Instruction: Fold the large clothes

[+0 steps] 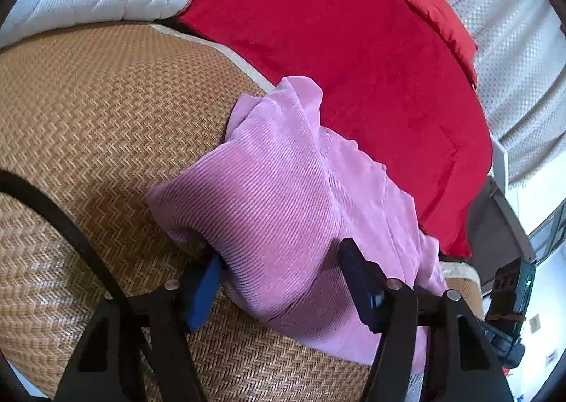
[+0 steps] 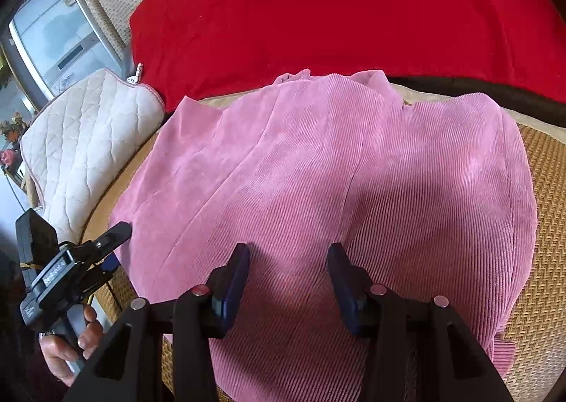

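Observation:
A pink corduroy garment lies folded on a woven straw mat; in the right wrist view it fills the middle. My left gripper is open, its jaws spread around a raised edge of the pink cloth, the left finger partly under it. It also shows at the left of the right wrist view, at the garment's left edge. My right gripper is open, just above the pink cloth, holding nothing.
A red blanket lies beyond the garment. A white quilted cushion sits at the mat's corner. A red pillow and dotted cream bedding lie further off. A window is at far left.

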`<move>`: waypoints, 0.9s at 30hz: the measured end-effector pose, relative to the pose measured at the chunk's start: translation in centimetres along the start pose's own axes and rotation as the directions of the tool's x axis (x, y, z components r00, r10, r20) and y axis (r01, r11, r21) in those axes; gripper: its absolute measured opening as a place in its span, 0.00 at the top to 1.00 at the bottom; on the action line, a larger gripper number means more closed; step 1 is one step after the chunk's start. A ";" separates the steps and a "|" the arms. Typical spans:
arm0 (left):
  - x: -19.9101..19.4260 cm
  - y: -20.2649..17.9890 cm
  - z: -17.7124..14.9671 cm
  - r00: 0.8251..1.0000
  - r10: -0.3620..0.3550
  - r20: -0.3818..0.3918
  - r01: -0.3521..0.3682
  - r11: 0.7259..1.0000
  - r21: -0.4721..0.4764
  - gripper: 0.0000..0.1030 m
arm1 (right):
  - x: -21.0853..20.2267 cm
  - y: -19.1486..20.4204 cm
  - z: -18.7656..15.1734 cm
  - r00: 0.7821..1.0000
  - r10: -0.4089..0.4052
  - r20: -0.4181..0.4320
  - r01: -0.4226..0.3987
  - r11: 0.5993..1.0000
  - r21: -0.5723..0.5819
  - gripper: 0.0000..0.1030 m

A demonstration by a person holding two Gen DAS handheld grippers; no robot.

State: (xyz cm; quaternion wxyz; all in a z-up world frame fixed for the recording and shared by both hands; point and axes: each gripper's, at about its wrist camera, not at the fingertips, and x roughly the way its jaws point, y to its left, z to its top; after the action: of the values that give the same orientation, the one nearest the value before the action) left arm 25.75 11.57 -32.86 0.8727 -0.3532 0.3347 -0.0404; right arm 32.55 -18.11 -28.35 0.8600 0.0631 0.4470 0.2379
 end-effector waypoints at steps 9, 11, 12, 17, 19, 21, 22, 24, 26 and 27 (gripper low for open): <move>2.2 0.9 1.6 0.996 -0.090 0.019 0.092 0.984 -0.150 0.14 | 0.1 0.1 -0.4 1.000 0.010 0.002 -0.010 1.000 -0.003 0.52; 1.9 0.7 2.1 0.995 -0.094 0.039 0.098 0.986 -0.136 0.35 | 0.2 0.2 -0.4 1.000 0.012 0.001 -0.012 1.000 -0.002 0.52; 1.7 0.3 2.3 0.996 -0.076 0.047 0.080 0.992 -0.100 0.53 | 0.2 0.2 -0.5 1.000 0.013 0.002 -0.013 1.000 -0.002 0.52; 3.3 -0.3 3.1 0.998 -0.056 0.033 0.058 0.996 -0.062 0.34 | 0.2 0.2 -0.8 1.000 0.028 0.002 -0.028 1.000 0.002 0.52; 4.0 -0.1 3.2 0.997 -0.079 0.022 0.081 0.993 -0.088 0.30 | 0.2 0.2 -0.9 0.999 0.036 0.002 -0.036 0.999 0.000 0.52; 4.1 -0.2 3.2 0.995 -0.098 0.023 0.099 0.991 -0.087 0.31 | 0.2 0.2 -0.8 0.999 0.038 0.003 -0.038 0.999 -0.004 0.52; 4.2 -0.3 3.4 0.995 -0.099 0.033 0.101 0.992 -0.081 0.47 | 0.3 0.3 -0.9 0.999 0.037 0.004 -0.037 0.999 -0.006 0.52; 4.6 -0.1 3.6 0.994 -0.104 0.035 0.106 0.992 -0.064 0.58 | 0.3 0.4 -0.8 0.999 0.037 0.003 -0.037 0.999 -0.007 0.52; 4.8 -0.3 3.9 0.992 -0.120 0.046 0.122 0.992 -0.045 0.63 | 0.1 0.4 -0.7 0.999 0.044 0.003 -0.044 0.999 -0.004 0.52; 4.7 -0.6 4.0 0.991 -0.120 0.053 0.121 0.992 -0.019 0.65 | -0.1 0.4 -0.6 0.999 0.052 0.004 -0.052 0.999 0.000 0.53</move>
State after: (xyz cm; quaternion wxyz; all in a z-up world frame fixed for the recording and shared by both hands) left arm 31.91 12.06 -32.97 0.8730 -0.3836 0.2904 -0.0801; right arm 31.91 -17.92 -28.49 0.8545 0.0752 0.4434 0.2600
